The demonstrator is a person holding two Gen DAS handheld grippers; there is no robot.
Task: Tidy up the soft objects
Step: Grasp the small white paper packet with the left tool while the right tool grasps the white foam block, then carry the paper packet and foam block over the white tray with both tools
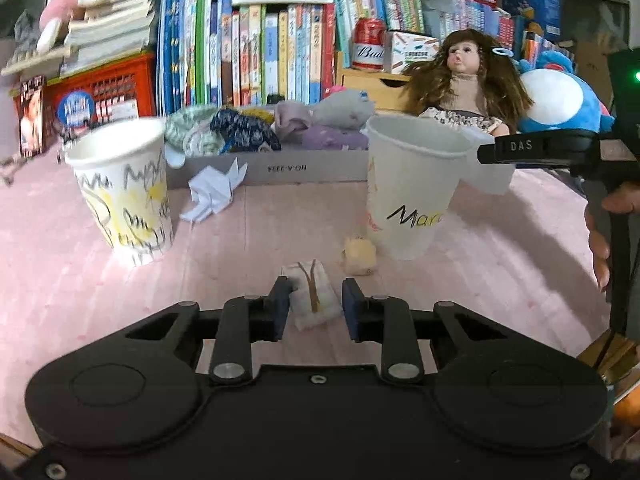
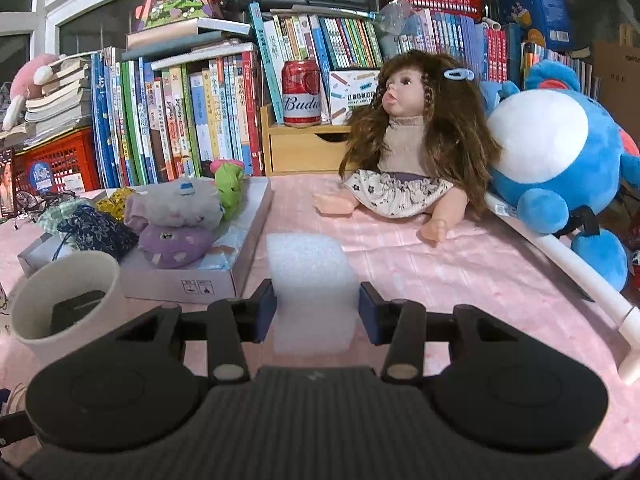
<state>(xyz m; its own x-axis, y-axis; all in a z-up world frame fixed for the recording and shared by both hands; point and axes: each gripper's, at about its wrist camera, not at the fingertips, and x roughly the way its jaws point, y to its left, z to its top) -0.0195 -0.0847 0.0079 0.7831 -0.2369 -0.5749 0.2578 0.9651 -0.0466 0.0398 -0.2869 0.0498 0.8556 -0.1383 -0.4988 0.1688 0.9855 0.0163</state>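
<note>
Books packed upright fill the back wall, and a pink striped cloth (image 2: 420, 256) covers the bench in front of you.

Your left hand-held gripper (image 1: 315, 296) points down at the cloth. Its blue pads (image 1: 280, 308) sit against both sides of a small white folded fabric piece with a brown twig-like mark (image 1: 312, 300), pinching it low over the bench. Just past it, at 1 o'clock, a small pale yellow soft lump (image 1: 360, 256) lies on the cloth, close to the foot of a white paper cup lettered in black and yellow (image 1: 408, 200). At 10 o'clock a second white paper cup scribbled in grey and yellow (image 1: 124, 196) leans, and a crumpled white paper (image 1: 212, 192) lies between the two cups, against a flat grey cardboard box (image 1: 280, 168).

Your right hand-held gripper (image 2: 317, 296) is pinching a white foam block (image 2: 308, 264), with a pad pressed on each side. From the left wrist view this foam block hangs at the lettered cup's rim on its 3 o'clock side, and your fingers (image 1: 600, 240) wrap the handle behind it. From the right wrist view the cup sits at 8 o'clock of the pads, with something dark inside that you cannot make out.

That flat box holds a pile of small cloth pouches and plush toys (image 2: 176, 216) in grey, purple, green and dark blue. At 12 o'clock a long-haired brown doll in a beige top (image 2: 404, 136) sits on the cloth, leaning against a large blue and white plush toy (image 2: 560, 152). A red drink can (image 2: 302, 94) stands on a small wooden drawer unit (image 2: 304, 152) behind.
</note>
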